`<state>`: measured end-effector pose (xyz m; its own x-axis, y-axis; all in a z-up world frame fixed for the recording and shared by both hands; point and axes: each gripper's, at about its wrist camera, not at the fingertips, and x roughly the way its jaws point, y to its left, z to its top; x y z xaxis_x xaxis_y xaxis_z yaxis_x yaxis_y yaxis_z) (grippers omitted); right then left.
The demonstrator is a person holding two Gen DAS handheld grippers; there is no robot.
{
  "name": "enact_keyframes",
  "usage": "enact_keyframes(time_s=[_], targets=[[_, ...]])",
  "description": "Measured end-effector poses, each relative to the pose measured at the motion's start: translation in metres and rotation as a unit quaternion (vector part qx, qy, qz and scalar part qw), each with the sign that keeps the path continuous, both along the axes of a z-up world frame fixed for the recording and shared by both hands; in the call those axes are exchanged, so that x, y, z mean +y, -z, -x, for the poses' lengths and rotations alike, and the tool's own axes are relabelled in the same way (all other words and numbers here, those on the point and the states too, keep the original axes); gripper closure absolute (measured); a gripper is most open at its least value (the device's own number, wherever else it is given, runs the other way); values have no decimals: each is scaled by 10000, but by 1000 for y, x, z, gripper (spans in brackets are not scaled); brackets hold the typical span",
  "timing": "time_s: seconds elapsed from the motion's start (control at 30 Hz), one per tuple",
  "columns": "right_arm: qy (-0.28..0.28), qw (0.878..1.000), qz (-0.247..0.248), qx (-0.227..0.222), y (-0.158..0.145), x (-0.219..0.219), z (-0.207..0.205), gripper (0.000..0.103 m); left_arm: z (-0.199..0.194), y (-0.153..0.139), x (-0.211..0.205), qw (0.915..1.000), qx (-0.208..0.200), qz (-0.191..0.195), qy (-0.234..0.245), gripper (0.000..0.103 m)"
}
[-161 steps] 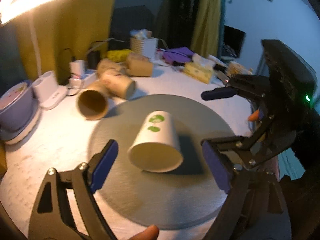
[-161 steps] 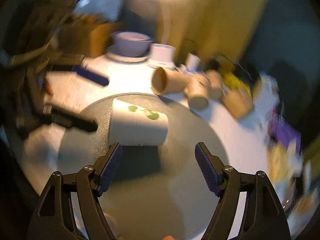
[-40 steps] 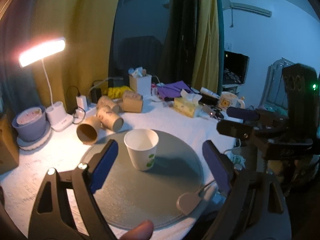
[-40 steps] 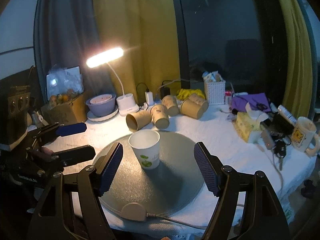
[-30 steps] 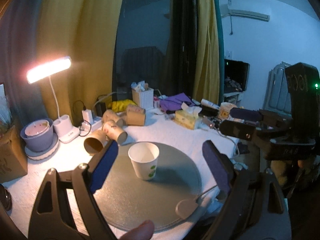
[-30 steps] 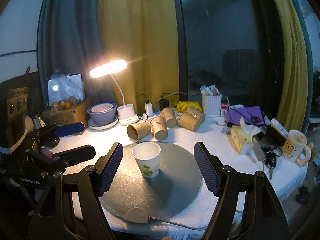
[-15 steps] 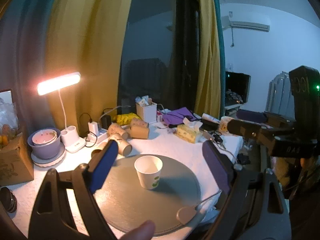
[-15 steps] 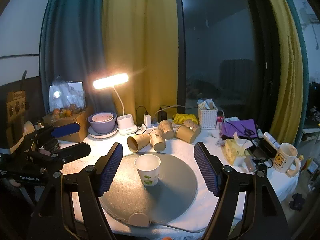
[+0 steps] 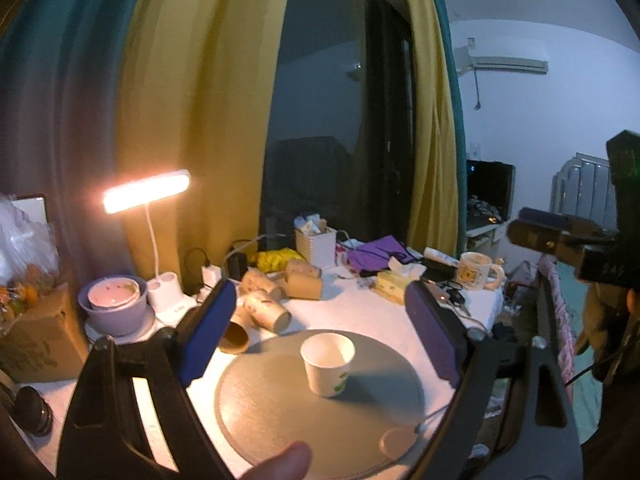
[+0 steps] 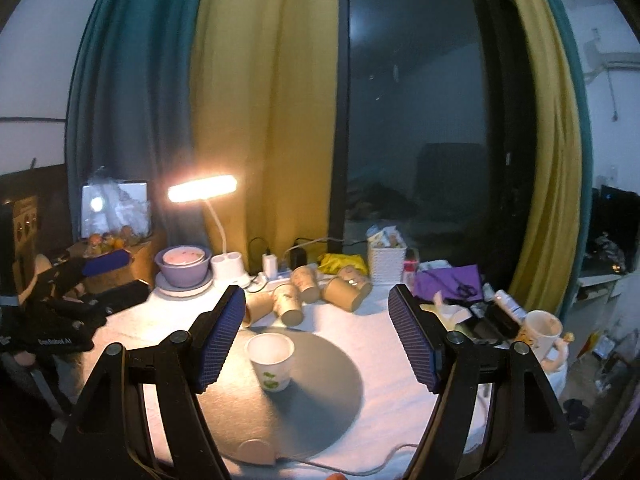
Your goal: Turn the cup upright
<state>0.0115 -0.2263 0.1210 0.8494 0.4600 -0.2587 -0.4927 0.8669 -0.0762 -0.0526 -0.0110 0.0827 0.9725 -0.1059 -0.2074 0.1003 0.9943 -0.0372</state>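
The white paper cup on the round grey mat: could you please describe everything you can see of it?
The white paper cup looks like thin paper, tapering from a wide rolled rim to a narrower base, with a small green print low on its side. It stands upright, mouth up, and its inside looks empty. It rests on the round grey mat, near the middle, casting a shadow away from the lamp. Nothing else touches it; both grippers are open and well clear.

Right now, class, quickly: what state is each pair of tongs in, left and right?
Left tongs: open, holding nothing; the white cup stands upright on the grey mat, untouched.
Right tongs: open, holding nothing.
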Motion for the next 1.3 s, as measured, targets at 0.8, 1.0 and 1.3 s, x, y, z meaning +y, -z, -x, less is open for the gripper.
enact_keyframes(time_s=[0.8,1.0,1.3], targets=[[100,9998,-53,162,10,-9,-10,22,-7,5,-2,9999,58,75,43,16],[76,9998,-65,197,12,-9,-10,22,-7,6,-2,9999,59,88,57,16],[74,9997,-65,216,13,-8,-11,22,-5,6,-4,9999,67,126,97,16]])
